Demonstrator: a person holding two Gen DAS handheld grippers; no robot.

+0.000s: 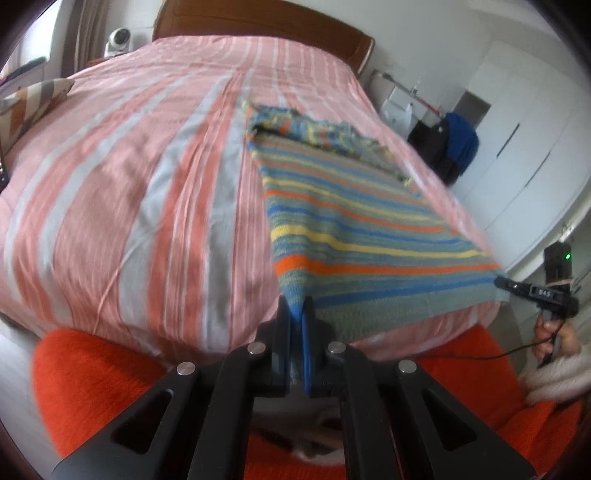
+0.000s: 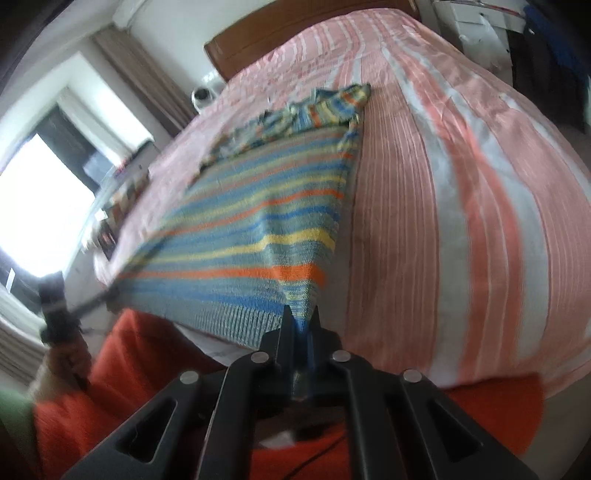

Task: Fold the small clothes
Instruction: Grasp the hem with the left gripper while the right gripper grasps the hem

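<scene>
Striped knit sweater (image 1: 354, 206) lay flat on bed (image 1: 122, 192), hem lifted. Left claw (image 1: 296, 314) pinched one hem corner; right claw (image 2: 301, 317) pinched other. First fold barely begun; sleeves bunched at far end, folding remained.

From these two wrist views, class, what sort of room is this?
Most likely a bedroom: a bed with a pink-and-white striped cover, a brown wooden headboard and white wardrobe doors.
</scene>
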